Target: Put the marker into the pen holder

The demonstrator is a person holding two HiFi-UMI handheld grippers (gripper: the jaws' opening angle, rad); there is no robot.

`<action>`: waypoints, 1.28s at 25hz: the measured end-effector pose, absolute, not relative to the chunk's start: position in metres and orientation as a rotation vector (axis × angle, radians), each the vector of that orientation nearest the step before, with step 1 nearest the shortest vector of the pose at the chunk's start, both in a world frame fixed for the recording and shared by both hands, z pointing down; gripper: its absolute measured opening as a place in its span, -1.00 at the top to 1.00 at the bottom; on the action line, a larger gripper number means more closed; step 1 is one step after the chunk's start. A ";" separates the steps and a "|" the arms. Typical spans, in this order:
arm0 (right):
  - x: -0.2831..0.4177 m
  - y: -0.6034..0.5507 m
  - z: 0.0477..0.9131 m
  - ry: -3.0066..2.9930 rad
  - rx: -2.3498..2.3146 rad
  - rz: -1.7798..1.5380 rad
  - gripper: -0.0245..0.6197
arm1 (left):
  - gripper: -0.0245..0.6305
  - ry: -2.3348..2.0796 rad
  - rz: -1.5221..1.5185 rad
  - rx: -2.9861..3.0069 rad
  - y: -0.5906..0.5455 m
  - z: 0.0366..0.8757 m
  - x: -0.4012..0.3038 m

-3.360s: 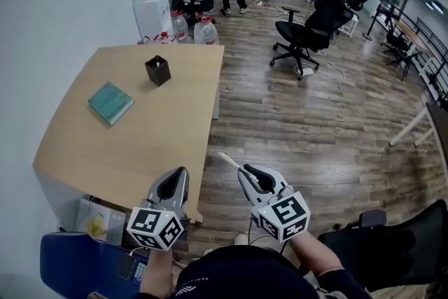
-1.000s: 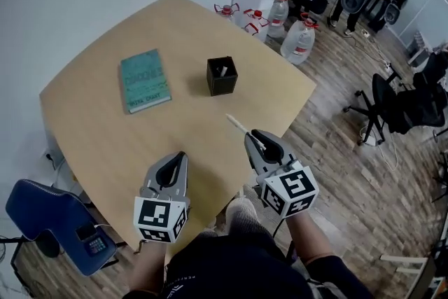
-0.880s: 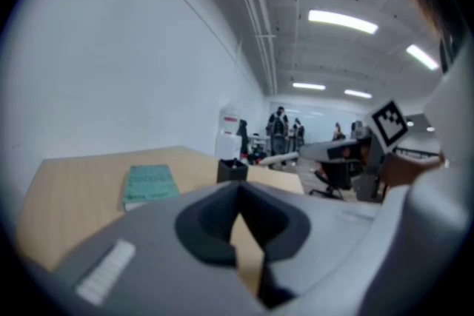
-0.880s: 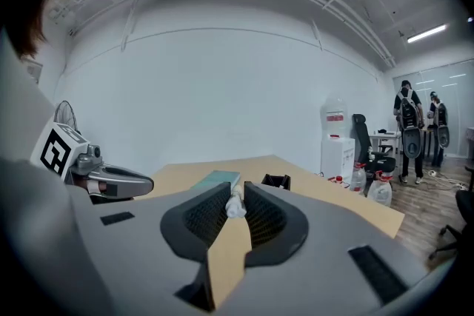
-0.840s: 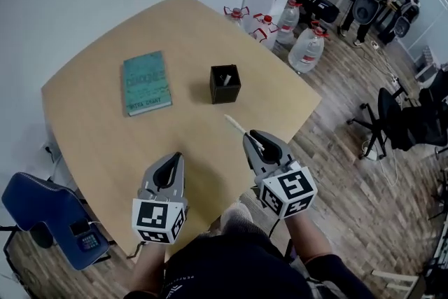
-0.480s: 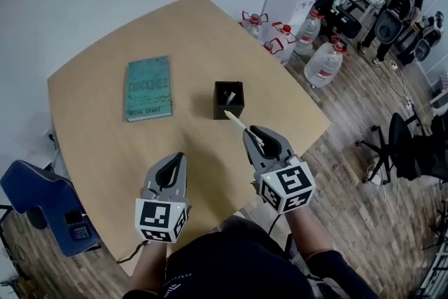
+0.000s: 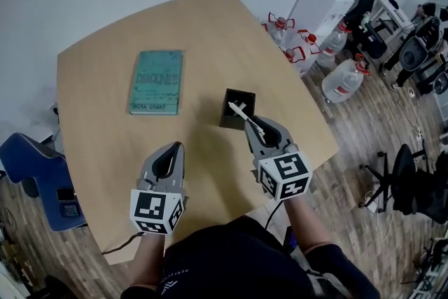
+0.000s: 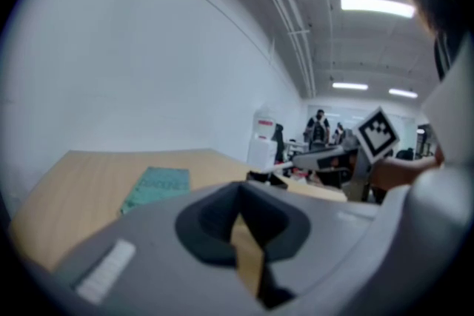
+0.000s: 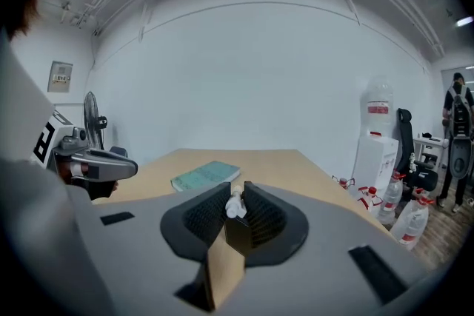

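We're over the rounded light-wood table point(image 7: 105, 80) (it fills most of the head view), w/ a blue chair point(image 7: 35, 168) off its edge at 8 o'clock and clear red-capped water jugs point(image 7: 343, 84) on the wood floor at 2 o'clock. A flat teal book point(image 7: 157, 81) lies on the table at approx 11 o'clock from centre, well apart from the rest. Our left gripper point(image 7: 171, 149) hangs above the table's near part at 7 o'clock. The left gripper view shows its jaws pressed together w/ nothing btwn them. Our right gripper point(image 7: 253, 128) is at 5 o'clock, jaws clamped on the thin white marker point(image 7: 245, 118), which the right gripper view shows pinched btwn the ribbed black pads point(image 9: 207, 214). The square black pen holder point(image 7: 236, 108) stands upright on the table just beyond the right gripper, at its 11 o'clock. The marker slants toward 11 o'clock, its far end overlapping the holder's open top in the head view. We can't tell whether the tip has entered.
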State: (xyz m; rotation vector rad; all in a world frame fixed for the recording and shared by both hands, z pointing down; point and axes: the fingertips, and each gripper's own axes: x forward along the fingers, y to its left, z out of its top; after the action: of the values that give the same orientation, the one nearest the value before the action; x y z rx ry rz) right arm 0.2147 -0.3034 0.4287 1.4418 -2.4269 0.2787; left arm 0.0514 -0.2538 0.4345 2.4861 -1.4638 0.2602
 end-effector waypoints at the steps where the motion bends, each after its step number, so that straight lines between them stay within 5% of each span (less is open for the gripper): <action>1: 0.215 -0.308 0.432 -2.419 1.428 0.276 0.76 | 0.91 -1.474 0.255 2.473 -0.257 0.436 0.050; 32: 0.203 -0.345 0.471 -2.356 1.232 0.187 0.67 | 0.91 -1.556 0.264 2.356 -0.301 0.456 0.044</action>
State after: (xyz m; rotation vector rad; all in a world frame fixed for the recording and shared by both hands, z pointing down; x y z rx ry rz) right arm 0.2026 -0.3454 0.4709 1.2320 -2.3563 0.1868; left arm 0.0443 -0.3009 0.4558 2.3558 -1.5564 0.2640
